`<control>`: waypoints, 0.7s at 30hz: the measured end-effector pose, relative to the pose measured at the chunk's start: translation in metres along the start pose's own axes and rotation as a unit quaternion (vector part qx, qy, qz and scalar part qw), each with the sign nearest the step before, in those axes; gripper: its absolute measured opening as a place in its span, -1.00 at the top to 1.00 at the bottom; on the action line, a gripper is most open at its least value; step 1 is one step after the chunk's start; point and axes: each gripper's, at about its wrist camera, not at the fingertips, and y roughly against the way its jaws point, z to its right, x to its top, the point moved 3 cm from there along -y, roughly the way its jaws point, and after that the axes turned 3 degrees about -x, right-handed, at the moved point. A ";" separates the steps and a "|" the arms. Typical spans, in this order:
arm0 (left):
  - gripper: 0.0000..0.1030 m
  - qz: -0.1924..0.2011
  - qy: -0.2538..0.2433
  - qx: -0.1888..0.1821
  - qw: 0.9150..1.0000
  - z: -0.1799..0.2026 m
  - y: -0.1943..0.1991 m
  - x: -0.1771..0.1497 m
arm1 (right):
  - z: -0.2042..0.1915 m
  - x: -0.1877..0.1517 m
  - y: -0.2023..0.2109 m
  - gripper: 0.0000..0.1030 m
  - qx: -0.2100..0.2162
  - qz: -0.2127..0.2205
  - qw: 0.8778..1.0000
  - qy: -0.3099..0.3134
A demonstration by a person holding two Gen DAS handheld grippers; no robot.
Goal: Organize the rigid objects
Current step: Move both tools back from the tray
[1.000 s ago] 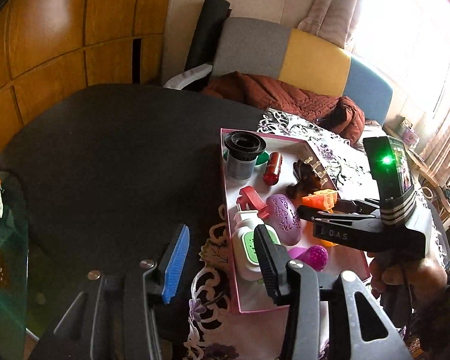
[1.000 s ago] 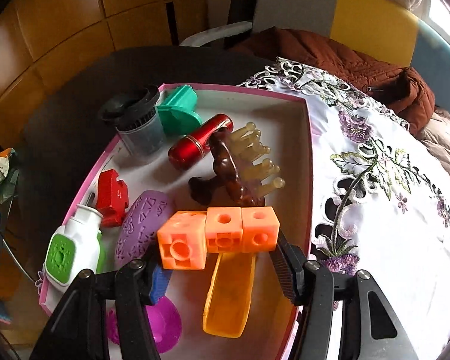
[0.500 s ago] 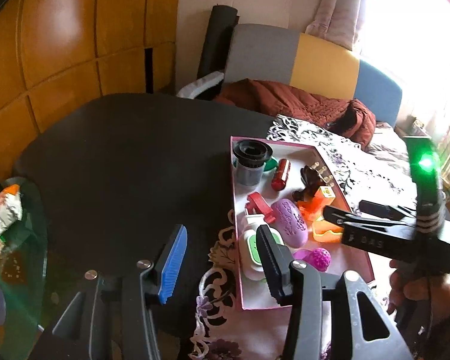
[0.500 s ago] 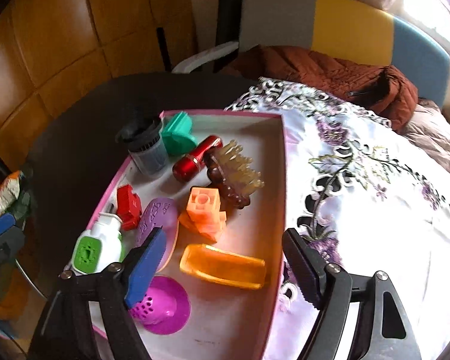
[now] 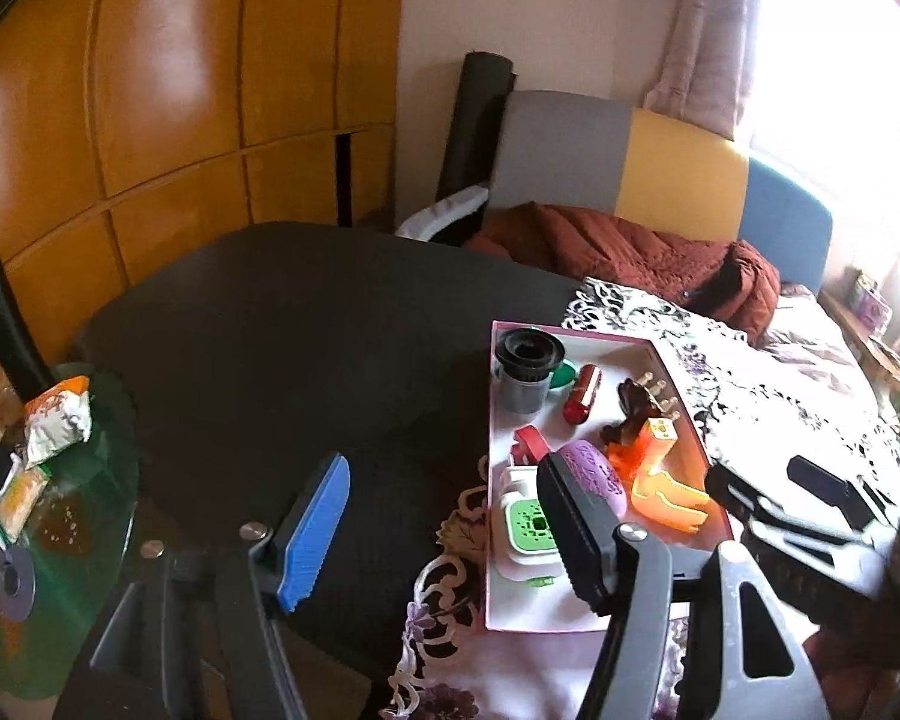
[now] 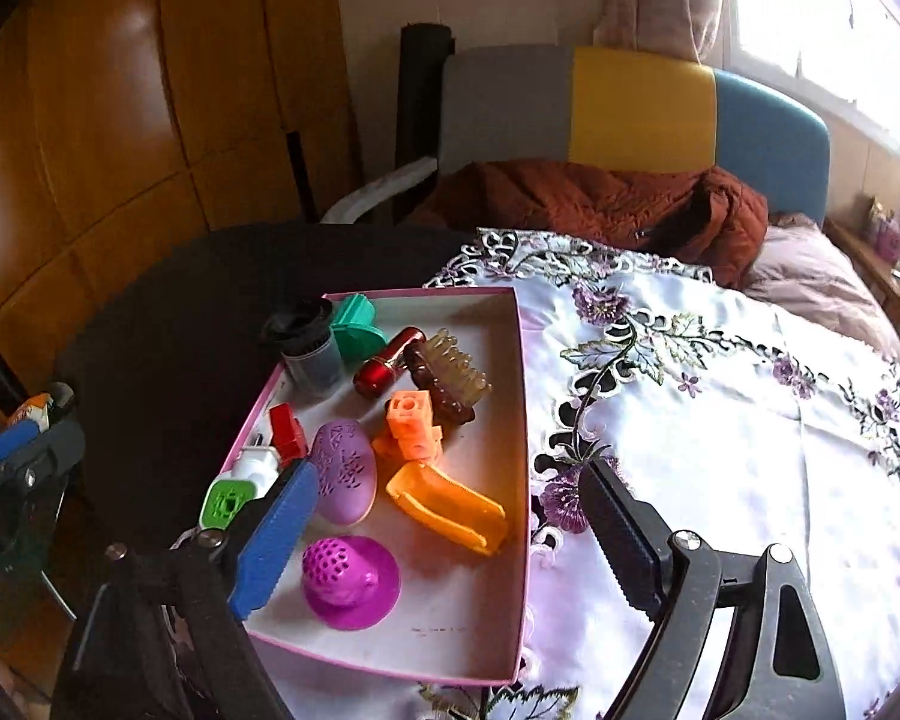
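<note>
Both claws stand wide and empty: the right gripper [image 6: 444, 528], jaws just opened, has let go the orange linked-cube block [image 6: 411, 426], now lying mid-tray in the pink-rimmed cardboard tray [image 6: 525, 420] beside the brown hair claw [image 6: 450, 378]. Left gripper [image 5: 444, 525], also just opened, holds nothing. Placement looks finished.
</note>
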 end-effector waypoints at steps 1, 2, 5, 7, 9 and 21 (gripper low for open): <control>-0.28 0.004 -0.002 0.004 1.000 0.000 0.001 -0.001 | -0.002 -0.002 0.002 -0.74 0.001 0.001 1.000 0.003; -0.28 0.010 -0.004 0.009 1.000 0.000 0.002 -0.001 | -0.004 -0.004 0.003 -0.75 0.002 0.001 1.000 0.006; -0.28 0.015 -0.006 0.014 1.000 0.001 0.003 -0.003 | -0.008 -0.010 0.003 -0.75 0.003 -0.002 1.000 0.013; -0.28 0.010 -0.002 0.005 1.000 0.001 0.001 -0.005 | -0.010 -0.013 0.001 -0.75 0.005 -0.005 1.000 0.013; -0.27 0.004 0.005 -0.002 1.000 0.000 -0.001 -0.006 | -0.010 -0.015 0.001 -0.75 0.005 -0.007 1.000 0.013; 0.01 0.027 -0.022 0.008 0.999 0.003 0.001 -0.008 | -0.004 -0.023 0.000 -0.76 0.001 -0.010 1.000 0.002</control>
